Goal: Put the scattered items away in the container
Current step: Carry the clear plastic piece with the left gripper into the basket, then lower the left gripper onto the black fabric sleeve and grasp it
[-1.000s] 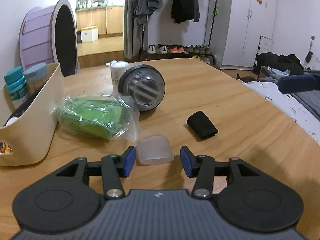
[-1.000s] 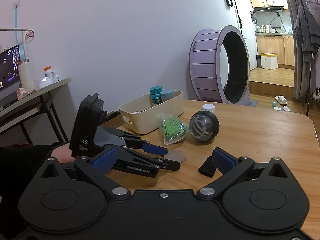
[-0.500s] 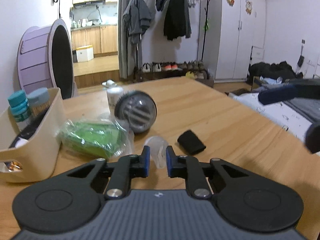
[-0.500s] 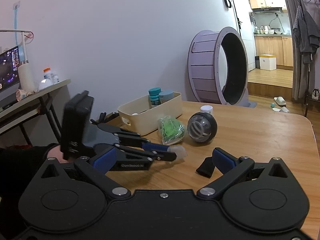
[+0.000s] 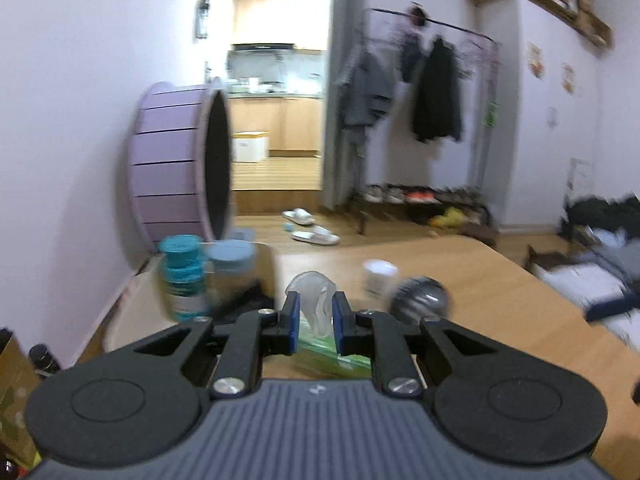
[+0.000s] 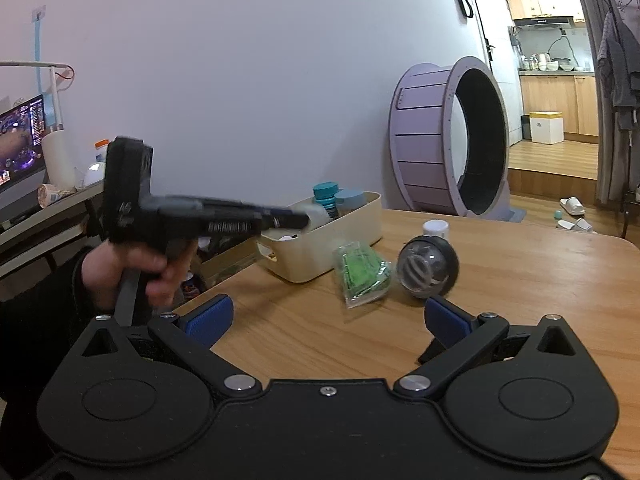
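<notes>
Now the left hand-held gripper (image 5: pixel 314 316) has lifted the translucent cap (image 5: pixel 316 300) off the table (image 6: pixel 520 280).

A translucent, crumpled plastic cap (image 5: pixel 316 296) is seen pinched between the left gripper's blue fingers (image 5: pixel 291 320), raised above the table. Just left of the fingers, a cream container (image 6: pixel 344 232) holding teal-lidded bottles (image 5: pixel 182 276) is shown. Below the fingers a green packet in clear wrap (image 6: pixel 362 272) lies flat; to their right, a grey ball (image 6: pixel 428 266) and a white-capped bottle (image 5: pixel 378 276) are seen.
</notes>
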